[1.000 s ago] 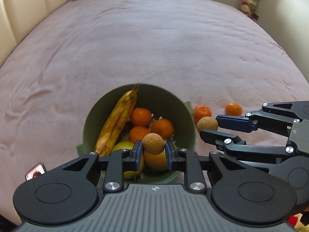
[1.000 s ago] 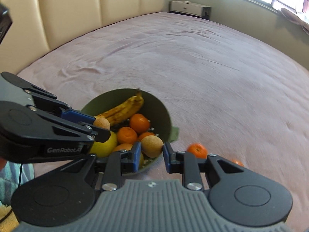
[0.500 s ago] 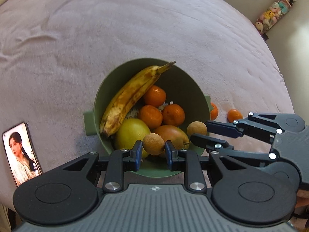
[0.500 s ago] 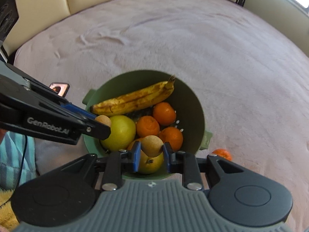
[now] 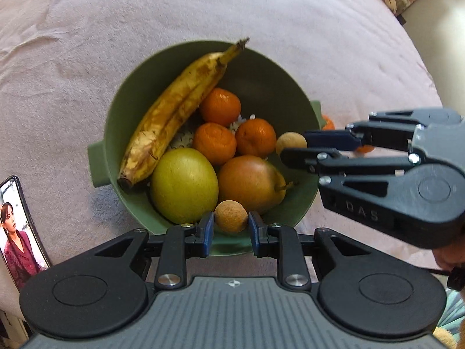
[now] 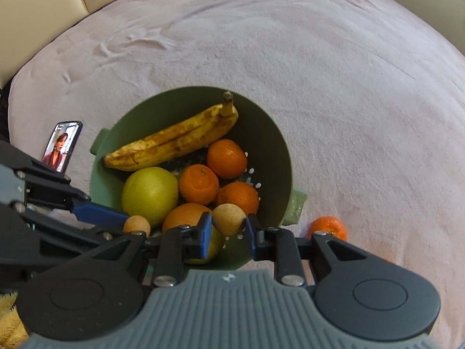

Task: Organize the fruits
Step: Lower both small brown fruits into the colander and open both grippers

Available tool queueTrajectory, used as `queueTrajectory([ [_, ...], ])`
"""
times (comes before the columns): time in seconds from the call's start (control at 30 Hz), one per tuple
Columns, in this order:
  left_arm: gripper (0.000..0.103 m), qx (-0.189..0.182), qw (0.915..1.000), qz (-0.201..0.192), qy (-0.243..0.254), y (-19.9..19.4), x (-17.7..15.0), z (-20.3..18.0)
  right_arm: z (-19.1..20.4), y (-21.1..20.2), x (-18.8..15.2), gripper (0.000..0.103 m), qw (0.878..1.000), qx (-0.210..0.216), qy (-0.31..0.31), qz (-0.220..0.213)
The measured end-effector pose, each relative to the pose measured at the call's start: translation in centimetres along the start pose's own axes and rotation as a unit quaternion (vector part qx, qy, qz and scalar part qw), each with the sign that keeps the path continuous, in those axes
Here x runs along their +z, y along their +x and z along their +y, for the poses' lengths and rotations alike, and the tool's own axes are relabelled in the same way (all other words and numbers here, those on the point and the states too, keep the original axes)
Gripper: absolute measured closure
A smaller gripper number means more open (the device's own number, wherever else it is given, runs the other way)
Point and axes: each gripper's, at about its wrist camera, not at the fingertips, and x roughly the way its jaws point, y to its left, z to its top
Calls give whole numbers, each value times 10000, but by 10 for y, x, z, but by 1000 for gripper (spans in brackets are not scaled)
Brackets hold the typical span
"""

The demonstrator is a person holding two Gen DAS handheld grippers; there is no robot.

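A green bowl [image 5: 108, 133] on the pink bedspread holds a spotted banana [image 5: 174, 110], three tangerines, a yellow-green apple [image 5: 183, 185] and a reddish pear [image 5: 250, 181]. My left gripper [image 5: 230, 221] is shut on a small round brown fruit [image 5: 231, 216] just over the bowl's near rim. In the right wrist view, my right gripper [image 6: 228, 223] is shut on a second small brown fruit [image 6: 228, 218] above the bowl [image 6: 286, 157]. In the left wrist view that gripper reaches in from the right over the bowl's right side.
A tangerine [image 6: 328, 227] lies on the bedspread right of the bowl; the left wrist view shows a second tangerine [image 5: 364, 147] behind the right gripper's fingers. A lit phone [image 5: 20, 232] lies left of the bowl. Cream padded panels border the bed's far side.
Both grippers have come lower and closer over the bowl, each still holding its brown fruit, and now point more steeply down. The right gripper has moved from beside the bowl to above it.
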Motion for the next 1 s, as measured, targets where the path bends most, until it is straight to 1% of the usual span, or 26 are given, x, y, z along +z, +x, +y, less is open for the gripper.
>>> queueTrajectory([
  [0.3, 75, 193, 9997, 156, 89, 14, 5, -6, -6, 14, 7, 81, 9993, -51, -102, 346],
  [0.4, 75, 268, 9993, 226, 121, 18, 5, -7, -8, 17, 8, 81, 9989, -2, -103, 451],
  [0.63, 75, 317, 9988, 348, 161, 27, 6, -8, -4, 25, 9, 81, 9979, 25, -194, 612],
  [0.73, 68, 331, 9987, 343, 151, 27, 7, -8, -4, 25, 9, 81, 9979, 17, -206, 619],
  [0.8, 59, 342, 9988, 325, 155, 26, 7, -8, -4, 25, 9, 81, 9979, 20, -178, 616],
  [0.83, 58, 339, 9988, 319, 170, 25, 7, -9, -4, 25, 9, 81, 9980, 28, -161, 614],
  [0.9, 52, 331, 9987, 310, 213, 23, 7, -11, -4, 23, 9, 77, 9981, 32, -150, 597],
  [0.93, 51, 340, 9987, 301, 245, 22, 7, -11, -4, 23, 9, 76, 9982, 27, -152, 584],
  [1.0, 46, 358, 9985, 282, 295, 19, 6, -12, -3, 19, 8, 72, 9984, 33, -149, 541],
])
